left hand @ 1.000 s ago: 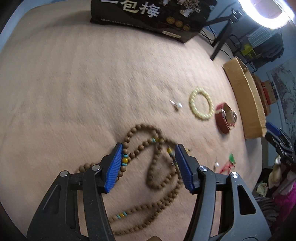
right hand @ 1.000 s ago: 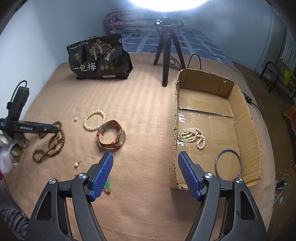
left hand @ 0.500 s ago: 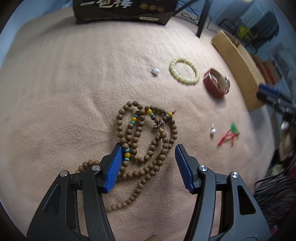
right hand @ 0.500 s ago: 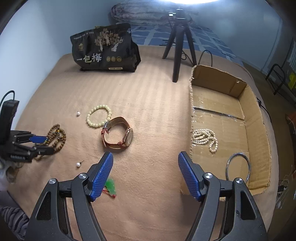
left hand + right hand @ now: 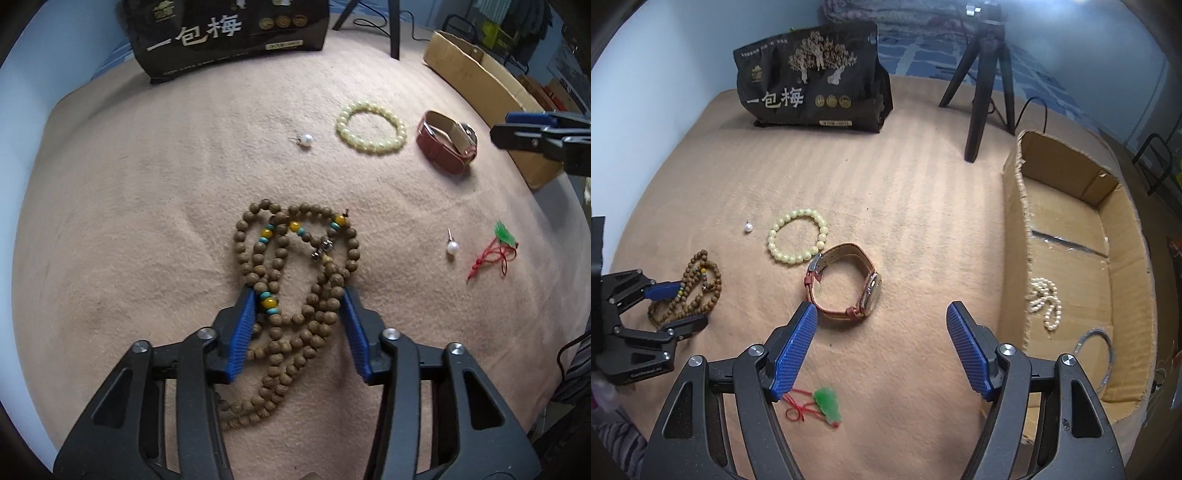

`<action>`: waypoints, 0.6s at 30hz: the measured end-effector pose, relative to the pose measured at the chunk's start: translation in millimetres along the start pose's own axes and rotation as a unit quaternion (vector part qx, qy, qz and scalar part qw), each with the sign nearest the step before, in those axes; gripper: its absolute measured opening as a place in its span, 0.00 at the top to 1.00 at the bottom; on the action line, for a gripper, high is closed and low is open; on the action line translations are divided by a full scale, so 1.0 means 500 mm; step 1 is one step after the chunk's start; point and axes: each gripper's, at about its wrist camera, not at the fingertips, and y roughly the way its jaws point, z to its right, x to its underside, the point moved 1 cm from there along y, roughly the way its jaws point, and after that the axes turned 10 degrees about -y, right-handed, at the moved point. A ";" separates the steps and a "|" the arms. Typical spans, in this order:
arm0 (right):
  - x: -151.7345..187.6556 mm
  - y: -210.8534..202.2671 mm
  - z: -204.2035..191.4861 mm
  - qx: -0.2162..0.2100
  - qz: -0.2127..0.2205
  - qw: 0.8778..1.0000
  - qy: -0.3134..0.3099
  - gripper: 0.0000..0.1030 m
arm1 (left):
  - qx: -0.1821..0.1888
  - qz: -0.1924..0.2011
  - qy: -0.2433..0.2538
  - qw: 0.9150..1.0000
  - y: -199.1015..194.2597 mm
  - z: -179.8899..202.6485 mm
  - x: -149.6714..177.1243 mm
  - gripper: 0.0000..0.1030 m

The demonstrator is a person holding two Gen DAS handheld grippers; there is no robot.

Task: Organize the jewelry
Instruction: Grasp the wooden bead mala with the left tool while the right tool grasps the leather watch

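A long wooden bead necklace (image 5: 295, 280) lies bunched on the tan blanket. My left gripper (image 5: 297, 306) points down over it, and its jaws are closing with several strands between the blue pads, which are not clamped on them. In the right wrist view the left gripper (image 5: 689, 304) straddles the necklace (image 5: 701, 280). My right gripper (image 5: 882, 317) stands open and holds nothing, just in front of a brown leather watch (image 5: 842, 312). A cream bead bracelet (image 5: 772, 240) and a pearl earring (image 5: 748, 227) lie beyond the watch. A green pendant on red cord (image 5: 827, 404) lies under the right gripper.
A cardboard box (image 5: 1015, 240) stands at the right, holding a pearl necklace (image 5: 1045, 302) and a silver bangle (image 5: 1108, 354). A black bag (image 5: 812, 81) and a tripod (image 5: 982, 81) stand at the back. A second pearl earring (image 5: 452, 246) lies near the pendant (image 5: 504, 236).
My left gripper has swung over the wooden necklace and its jaws have narrowed around the strands. My right gripper has shifted left and lower, bringing the watch closer.
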 end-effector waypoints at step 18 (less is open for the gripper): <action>-0.026 0.083 -0.005 -0.005 -0.054 0.998 0.017 0.66 | 0.008 0.017 -0.034 0.999 -0.006 -0.017 -0.011 0.83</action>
